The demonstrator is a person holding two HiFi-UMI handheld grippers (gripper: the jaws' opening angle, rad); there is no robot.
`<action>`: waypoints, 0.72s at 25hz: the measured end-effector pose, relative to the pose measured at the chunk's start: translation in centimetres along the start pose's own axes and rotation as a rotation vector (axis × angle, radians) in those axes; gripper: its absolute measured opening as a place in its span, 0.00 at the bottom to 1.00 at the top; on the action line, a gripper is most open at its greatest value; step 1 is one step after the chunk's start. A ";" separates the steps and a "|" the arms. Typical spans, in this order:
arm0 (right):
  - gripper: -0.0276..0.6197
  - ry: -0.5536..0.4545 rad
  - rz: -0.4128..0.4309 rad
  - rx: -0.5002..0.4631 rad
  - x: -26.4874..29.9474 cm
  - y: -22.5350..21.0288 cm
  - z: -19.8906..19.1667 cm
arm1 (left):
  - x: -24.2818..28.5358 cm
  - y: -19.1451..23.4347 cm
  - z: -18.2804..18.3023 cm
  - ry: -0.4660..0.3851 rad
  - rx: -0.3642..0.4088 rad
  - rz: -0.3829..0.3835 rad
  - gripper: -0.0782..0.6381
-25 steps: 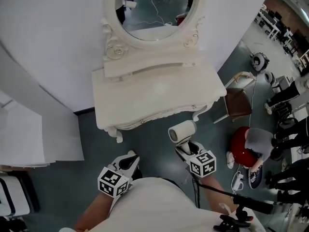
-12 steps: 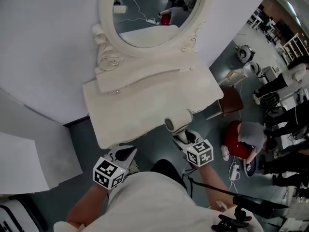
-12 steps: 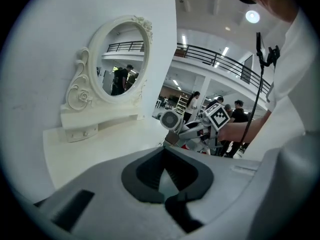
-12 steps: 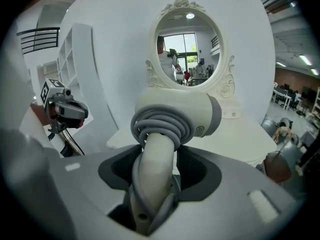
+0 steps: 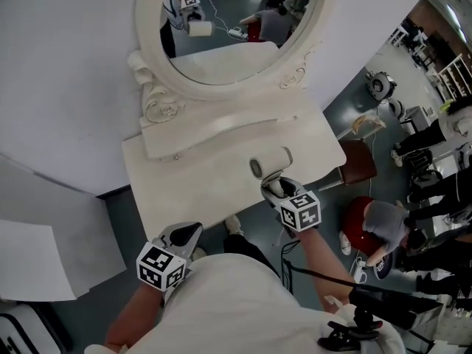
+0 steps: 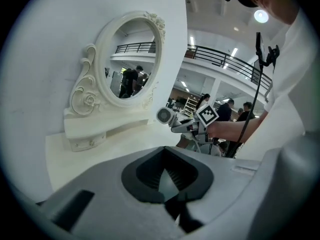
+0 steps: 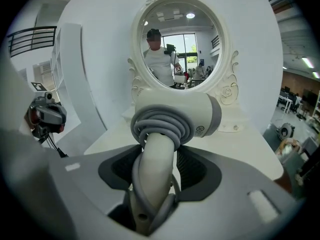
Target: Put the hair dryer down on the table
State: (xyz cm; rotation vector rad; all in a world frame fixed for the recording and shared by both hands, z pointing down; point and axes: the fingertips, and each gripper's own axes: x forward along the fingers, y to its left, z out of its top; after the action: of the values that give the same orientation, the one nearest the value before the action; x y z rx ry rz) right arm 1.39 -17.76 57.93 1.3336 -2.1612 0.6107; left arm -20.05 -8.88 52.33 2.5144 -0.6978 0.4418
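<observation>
The white hair dryer [image 5: 269, 161] has its grey cord wound round the handle [image 7: 156, 159]. My right gripper [image 5: 274, 186] is shut on that handle and holds the dryer over the right part of the white dressing table [image 5: 184, 190]. In the left gripper view the dryer [image 6: 164, 116] seems to hang just above the tabletop. In the right gripper view the dryer [image 7: 175, 116] lies crosswise past the gripper [image 7: 157, 154], in front of the oval mirror [image 7: 181, 46]. My left gripper [image 5: 193, 231] hangs before the table's front edge. Its jaws meet at the tip [image 6: 165, 151] with nothing between them.
A raised shelf [image 5: 221, 127] and the oval mirror [image 5: 228, 28] take up the back of the table. White panels [image 5: 37, 264] stand to the left. To the right are a brown chair [image 5: 359, 161], a crouching person in red [image 5: 376, 223] and other people and gear.
My right gripper has carried the hair dryer forward, from in front of the table's edge to over the tabletop. The left gripper stays low in front of the table.
</observation>
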 end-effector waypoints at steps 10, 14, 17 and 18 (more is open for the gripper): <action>0.38 0.020 0.060 -0.070 5.2 -9.6 5.4 | 5.3 3.0 7.1 -0.043 -0.021 0.131 0.10; 0.38 0.040 0.072 -0.073 6.6 -13.4 6.1 | 7.9 3.2 9.2 -0.042 -0.005 0.160 0.10; 0.38 0.057 0.079 -0.065 8.3 -16.0 6.6 | 9.1 3.7 10.0 -0.032 -0.009 0.193 0.10; 0.38 0.062 0.078 -0.065 8.9 -16.9 6.8 | 9.5 3.8 10.2 -0.031 -0.015 0.202 0.10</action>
State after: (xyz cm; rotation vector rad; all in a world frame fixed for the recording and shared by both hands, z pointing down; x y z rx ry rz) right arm 11.97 -34.87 60.13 1.1858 -2.1722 0.5992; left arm -12.63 -20.89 49.34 2.4513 -0.9686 0.4669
